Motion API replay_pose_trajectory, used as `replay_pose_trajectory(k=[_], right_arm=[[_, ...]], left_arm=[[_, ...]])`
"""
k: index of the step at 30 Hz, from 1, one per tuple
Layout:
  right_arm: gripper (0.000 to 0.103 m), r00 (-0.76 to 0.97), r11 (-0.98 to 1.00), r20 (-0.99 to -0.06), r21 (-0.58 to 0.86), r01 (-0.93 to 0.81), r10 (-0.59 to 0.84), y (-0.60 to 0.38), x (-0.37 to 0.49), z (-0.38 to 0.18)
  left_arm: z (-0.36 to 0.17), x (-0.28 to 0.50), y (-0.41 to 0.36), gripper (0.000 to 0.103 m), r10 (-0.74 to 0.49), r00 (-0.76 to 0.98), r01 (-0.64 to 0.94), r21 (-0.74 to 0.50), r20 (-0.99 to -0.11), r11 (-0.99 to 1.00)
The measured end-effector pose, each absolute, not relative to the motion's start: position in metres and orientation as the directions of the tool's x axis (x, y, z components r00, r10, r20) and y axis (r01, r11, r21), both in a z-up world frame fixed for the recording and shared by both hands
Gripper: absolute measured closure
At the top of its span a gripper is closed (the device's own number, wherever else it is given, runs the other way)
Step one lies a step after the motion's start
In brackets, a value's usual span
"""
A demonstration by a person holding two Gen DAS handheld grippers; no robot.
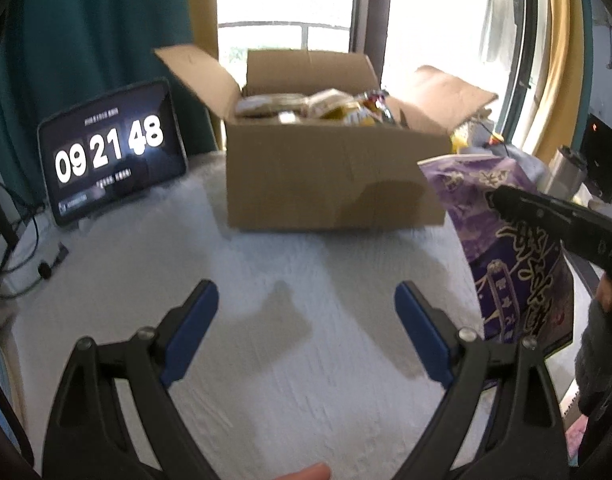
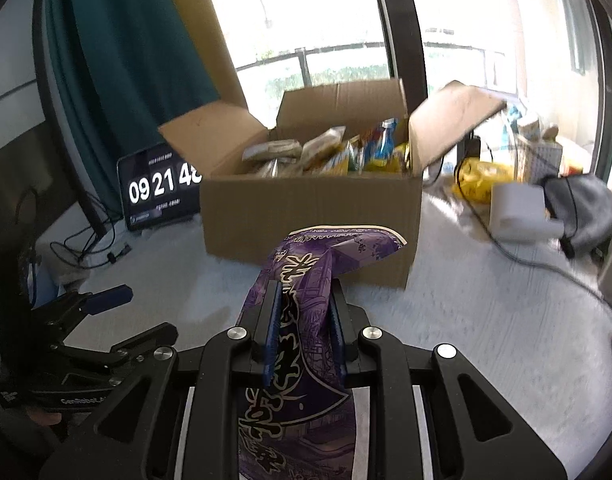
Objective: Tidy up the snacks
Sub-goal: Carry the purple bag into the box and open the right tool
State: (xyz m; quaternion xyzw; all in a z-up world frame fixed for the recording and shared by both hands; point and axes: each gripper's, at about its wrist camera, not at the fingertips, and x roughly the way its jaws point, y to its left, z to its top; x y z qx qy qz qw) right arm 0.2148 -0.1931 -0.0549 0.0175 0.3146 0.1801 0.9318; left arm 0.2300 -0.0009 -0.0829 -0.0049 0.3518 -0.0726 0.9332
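Gripping: right gripper (image 2: 302,312) pinches a purple snack bag (image 2: 306,280) — blue pads pressed on both faces near mid-height, so the bag stands on edge between them with its top curling fwd.
Bag position: held above the white tabletop (image 1: 266,300), just in front of the cardboard box (image 2: 310,216), not yet over the opening; in the left wrist view the bag (image 1: 518,264) hangs at far right, beside the box's near right corner.
Left gripper (image 1: 306,332): fingers spread wide, nothing between them; hovers over bare table, pointing twd the box front. Prob. held back as a spare — free to steady the box or a flap if needed.
Box: all flaps (image 2: 210,136) folded outward, so the top stays open for loading; already holds several packets (image 2: 330,152), yellow, blue and tan, packed upright toward the back.
Step (judgement): mid-carry, bag headed for the box; next calls for a lift over the front wall, then release into a gap among the packets.
Risk (judgement): limp film may snag the front wall or right flap.
Surroundings: tablet clock (image 1: 110,152) left of the box reads 09 21 48; cables and misc. items sit at the table's right.
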Motion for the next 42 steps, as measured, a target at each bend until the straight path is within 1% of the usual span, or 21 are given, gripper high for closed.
replay_pose_trajectory(k=[6, 19, 26, 31, 35, 40, 42], right_arm=[[0.079, 0.776, 0.941, -0.538, 0.121, -0.316, 0.330, -0.205, 0.244, -0.031], [0.079, 0.841, 0.954, -0.454, 0.081, -0.290, 0.294, -0.221, 0.313, 0.017], [0.079, 0.877, 0.962, -0.400, 0.059, -0.266, 0.267, -0.225, 0.350, 0.045], [0.079, 0.903, 0.972, -0.366, 0.019, -0.236, 0.227, -0.227, 0.374, 0.061], [0.079, 0.918, 0.978, -0.350, -0.021, -0.207, 0.187, -0.226, 0.393, 0.065], [0.079, 0.937, 0.985, -0.332, -0.087, -0.149, 0.112, -0.223, 0.422, 0.061], [0.079, 0.938, 0.987, -0.338, -0.106, -0.121, 0.079, -0.223, 0.438, 0.054]], left_arm=[[-0.057, 0.252, -0.001, 0.012, -0.094, 0.800, 0.112, -0.008, -0.593, 0.994], [0.000, 0.305, 0.006, 0.012, -0.084, 0.882, 0.101, 0.011, -0.464, 0.995], [0.023, 0.333, 0.003, 0.012, -0.090, 0.909, 0.111, 0.028, -0.407, 0.993], [0.037, 0.355, 0.001, 0.012, -0.073, 0.927, 0.092, 0.034, -0.368, 0.995], [0.042, 0.375, 0.002, 0.012, -0.067, 0.933, 0.081, 0.025, -0.353, 0.996], [0.037, 0.404, 0.006, 0.012, -0.050, 0.927, 0.051, -0.008, -0.370, 0.999], [0.032, 0.415, 0.007, 0.012, -0.047, 0.923, 0.045, -0.014, -0.382, 0.999]])
